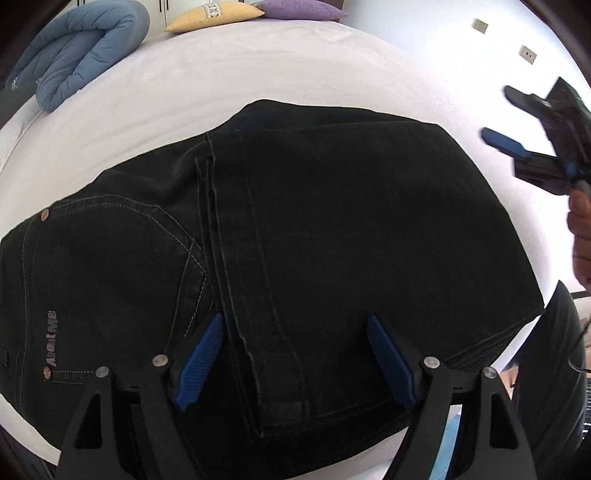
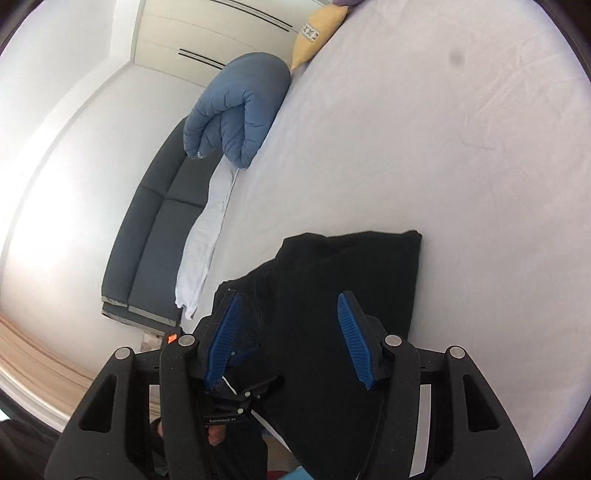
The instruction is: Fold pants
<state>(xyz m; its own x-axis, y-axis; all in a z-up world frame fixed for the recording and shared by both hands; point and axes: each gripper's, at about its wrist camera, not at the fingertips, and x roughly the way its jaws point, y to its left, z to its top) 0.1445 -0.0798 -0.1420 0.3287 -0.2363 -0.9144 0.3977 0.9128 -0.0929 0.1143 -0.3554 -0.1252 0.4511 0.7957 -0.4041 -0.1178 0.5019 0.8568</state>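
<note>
Black jeans [image 1: 332,221] lie folded into a compact stack on the white bed sheet [image 1: 258,66], with a pocket and the "About Me" label to the left. My left gripper [image 1: 295,319] points down over the stack's near edge, jaws wide open. A stitched hem strip runs between its blue pads [image 1: 201,360], which do not press on it. My right gripper [image 1: 496,110] is off to the right of the jeans above the sheet, open and empty. In the right wrist view the folded jeans [image 2: 351,277] lie beyond the open right gripper [image 2: 288,297].
A rolled blue duvet [image 1: 74,55] lies at the bed's far left, with a yellow pillow [image 1: 214,14] and a purple pillow [image 1: 303,9] at the head. A dark sofa [image 2: 159,221] stands beside the bed. A person's hand [image 1: 580,229] holds the right gripper.
</note>
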